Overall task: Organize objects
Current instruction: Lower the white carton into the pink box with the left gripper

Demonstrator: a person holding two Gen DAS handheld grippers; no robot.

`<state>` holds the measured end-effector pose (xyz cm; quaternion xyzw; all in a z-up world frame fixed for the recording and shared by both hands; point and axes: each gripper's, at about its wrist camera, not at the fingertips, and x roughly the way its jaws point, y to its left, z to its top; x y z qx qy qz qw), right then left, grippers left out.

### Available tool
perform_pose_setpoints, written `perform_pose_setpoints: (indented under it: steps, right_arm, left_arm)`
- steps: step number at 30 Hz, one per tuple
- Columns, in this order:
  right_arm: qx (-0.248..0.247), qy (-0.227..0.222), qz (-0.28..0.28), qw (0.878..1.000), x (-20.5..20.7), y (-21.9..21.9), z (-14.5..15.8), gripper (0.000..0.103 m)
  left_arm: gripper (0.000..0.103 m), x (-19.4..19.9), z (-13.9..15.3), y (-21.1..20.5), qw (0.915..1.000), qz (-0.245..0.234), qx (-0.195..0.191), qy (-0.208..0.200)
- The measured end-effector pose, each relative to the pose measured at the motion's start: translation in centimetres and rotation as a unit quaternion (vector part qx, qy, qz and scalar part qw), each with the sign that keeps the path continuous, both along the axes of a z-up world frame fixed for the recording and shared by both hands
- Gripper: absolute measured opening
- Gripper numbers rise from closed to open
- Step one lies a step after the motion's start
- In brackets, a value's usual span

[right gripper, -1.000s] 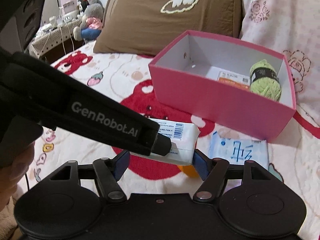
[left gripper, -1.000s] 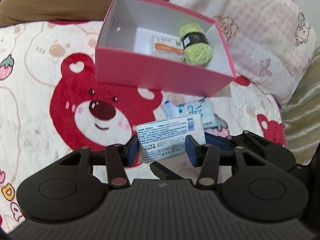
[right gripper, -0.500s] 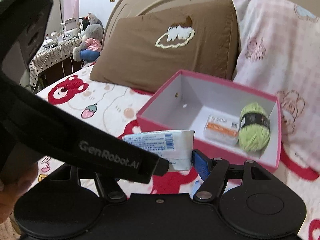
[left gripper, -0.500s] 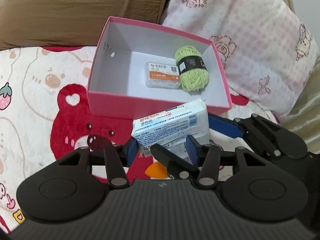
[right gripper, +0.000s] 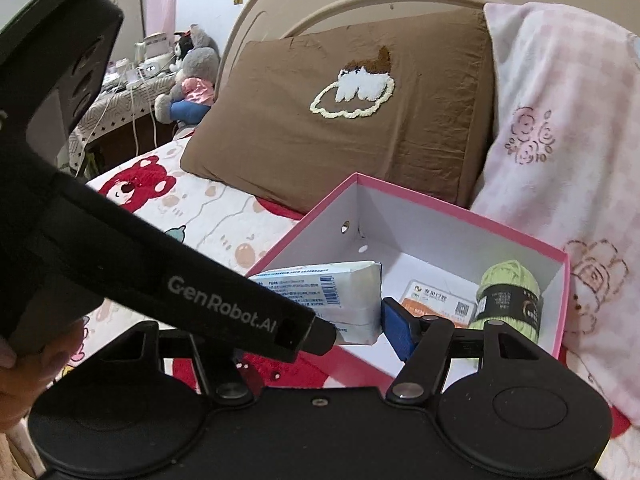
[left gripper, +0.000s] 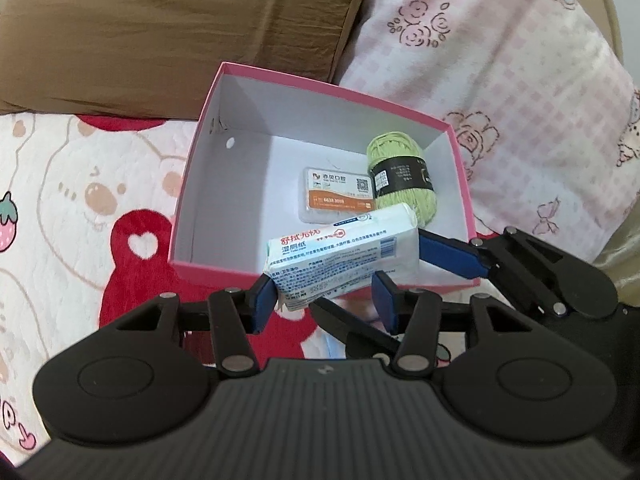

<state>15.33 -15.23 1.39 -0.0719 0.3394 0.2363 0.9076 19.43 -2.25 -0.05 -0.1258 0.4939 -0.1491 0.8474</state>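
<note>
A white wet-wipe pack (left gripper: 344, 256) is held between both grippers above the near wall of a pink box (left gripper: 208, 268). My left gripper (left gripper: 325, 300) has its pads on the pack's near end. My right gripper (right gripper: 320, 320) holds the pack (right gripper: 336, 292) across its ends; its right blue pad (right gripper: 394, 332) shows, the left one is hidden behind the left gripper's body. Inside the box (right gripper: 560, 308) lie a green yarn ball (left gripper: 400, 176) and a small orange-and-white card case (left gripper: 338, 196); both also show in the right wrist view, the yarn ball (right gripper: 508, 296) and the case (right gripper: 436, 304).
The box sits on a bear-print blanket (left gripper: 80, 208). A brown pillow (right gripper: 344, 120) and a pink checked pillow (right gripper: 568, 128) stand behind it. A blue-printed packet (left gripper: 332, 344) lies on the blanket under the grippers. A bedside table with plush toys (right gripper: 188, 76) is far left.
Both grippers have lifted the wipe pack off the blanket and carried it forward to over the box's near wall. The blue-printed packet stays on the blanket.
</note>
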Motion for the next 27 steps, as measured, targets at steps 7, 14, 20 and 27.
perform_pose_setpoints:
  steps: [7, 14, 20, 27]
  right_arm:
    - [0.012, 0.010, 0.015, 1.000, 3.2, -0.7, -1.3, 0.070]
    - [0.037, 0.063, 0.008, 0.997, 7.5, -0.9, -3.4, 0.068]
    - [0.049, 0.078, -0.007, 0.996, 10.0, -1.3, -5.0, 0.068]
    - [0.042, 0.116, -0.016, 0.992, 13.5, -1.0, -7.4, 0.076]
  left_arm:
    - [0.049, 3.6, -0.8, -0.8, 0.9994, -0.002, 0.030, 0.016]
    - [0.049, 6.7, -2.5, -1.6, 0.9976, 0.009, 0.056, 0.040]
    - [0.049, 9.2, -3.9, -1.9, 0.9966, 0.023, 0.061, 0.051]
    - [0.049, 12.4, -6.5, -2.4, 0.9939, 0.036, 0.068, 0.080]
